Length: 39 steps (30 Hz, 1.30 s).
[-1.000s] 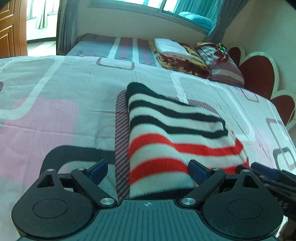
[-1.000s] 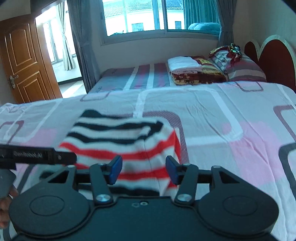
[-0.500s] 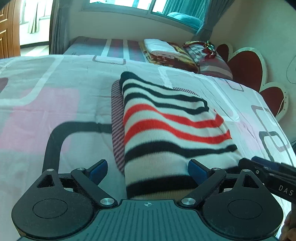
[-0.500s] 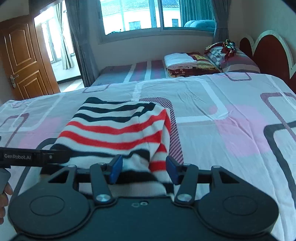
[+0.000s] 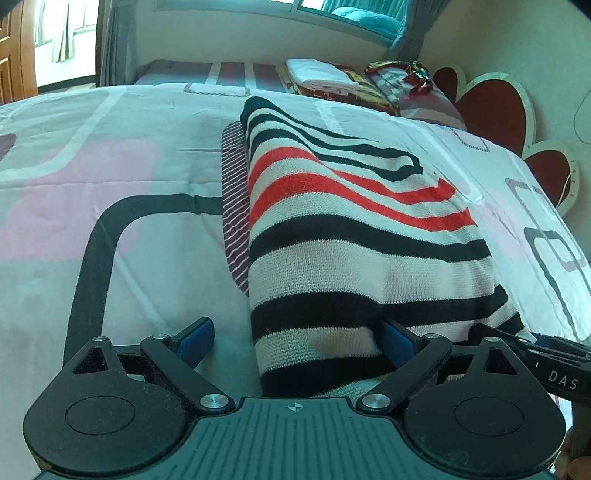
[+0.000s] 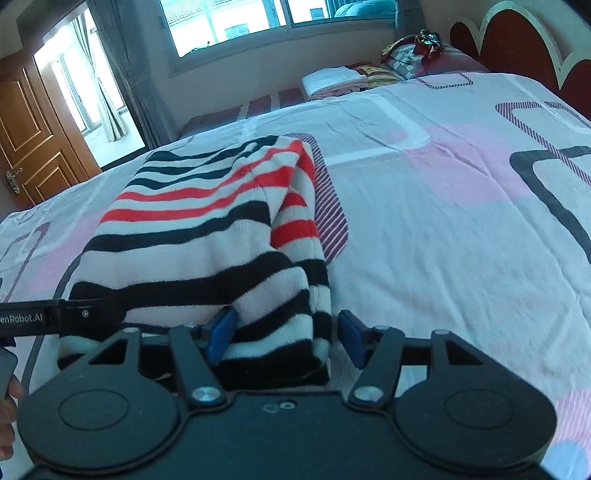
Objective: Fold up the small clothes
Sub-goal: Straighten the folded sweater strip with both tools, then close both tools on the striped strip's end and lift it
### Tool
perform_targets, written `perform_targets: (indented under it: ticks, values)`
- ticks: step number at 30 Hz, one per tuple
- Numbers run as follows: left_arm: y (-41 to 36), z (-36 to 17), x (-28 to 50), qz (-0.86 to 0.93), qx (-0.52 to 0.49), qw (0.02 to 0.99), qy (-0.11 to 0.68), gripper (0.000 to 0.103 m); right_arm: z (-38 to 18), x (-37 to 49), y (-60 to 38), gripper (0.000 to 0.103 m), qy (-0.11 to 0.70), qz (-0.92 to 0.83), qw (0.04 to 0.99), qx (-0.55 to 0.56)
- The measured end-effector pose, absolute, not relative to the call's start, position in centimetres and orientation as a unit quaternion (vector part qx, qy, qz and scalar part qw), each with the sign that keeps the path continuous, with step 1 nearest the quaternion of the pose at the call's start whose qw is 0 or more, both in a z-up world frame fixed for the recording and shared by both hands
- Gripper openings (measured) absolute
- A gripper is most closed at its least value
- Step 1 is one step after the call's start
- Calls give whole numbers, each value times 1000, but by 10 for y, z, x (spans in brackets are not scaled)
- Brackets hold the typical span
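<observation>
A folded knit sweater with black, red and cream stripes lies on the bed; it also shows in the right wrist view. My left gripper is open, its blue pads wide apart over the sweater's near left corner. My right gripper is open over the near right corner, with the near edge of the cloth lying between its pads. The right gripper's finger shows at the left view's right edge, and the left gripper's finger at the right view's left edge.
The bed sheet is white and pink with dark looped lines. Folded cloths and pillows lie at the far end by a red heart-shaped headboard. A window and a wooden door stand beyond.
Both grippers have drawn back toward the near edge of the sweater, which now shows more of its length. Both stay open.
</observation>
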<state>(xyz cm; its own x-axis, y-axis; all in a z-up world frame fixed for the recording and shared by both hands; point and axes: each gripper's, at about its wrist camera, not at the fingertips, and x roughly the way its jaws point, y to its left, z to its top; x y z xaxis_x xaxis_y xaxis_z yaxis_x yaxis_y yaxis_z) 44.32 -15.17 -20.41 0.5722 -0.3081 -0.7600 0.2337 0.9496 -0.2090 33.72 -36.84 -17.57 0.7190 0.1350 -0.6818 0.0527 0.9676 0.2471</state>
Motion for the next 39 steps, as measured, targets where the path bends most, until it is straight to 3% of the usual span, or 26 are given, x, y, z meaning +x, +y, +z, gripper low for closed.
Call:
perform_targets:
  ticks: [5, 10, 14, 21, 27, 34, 35, 37, 38, 39]
  values:
    - [-154, -204, 443, -144, -36, 888, 436, 95, -166, 334, -364, 58, 369, 24, 924, 99]
    - [-157, -204, 440, -132, -33, 890, 435, 98, -145, 321, -363, 44, 333, 39, 939, 82]
    - [-157, -205, 439, -131, -31, 891, 434, 99, -129, 317, -355, 43, 313, 53, 945, 83]
    - [-156, -207, 440, -135, -29, 891, 432, 101, -157, 330, -344, 27, 371, 38, 925, 68]
    - [-156, -206, 442, -136, -22, 889, 437, 103, -159, 331, -333, 29, 382, 25, 922, 51]
    - [-156, -204, 443, -136, -32, 885, 444, 103, -147, 329, -330, 42, 395, 35, 917, 40]
    - [-156, -203, 443, -136, -33, 885, 445, 103, -144, 328, -331, 45, 394, 37, 917, 39]
    - [-156, -200, 442, -137, -35, 884, 445, 103, -138, 326, -334, 76, 386, 40, 921, 36]
    - [-156, -198, 441, -138, -33, 885, 444, 103, -136, 325, -334, 78, 380, 40, 924, 30]
    - [-156, -197, 440, -138, -30, 886, 441, 103, -134, 326, -336, 74, 377, 46, 925, 26]
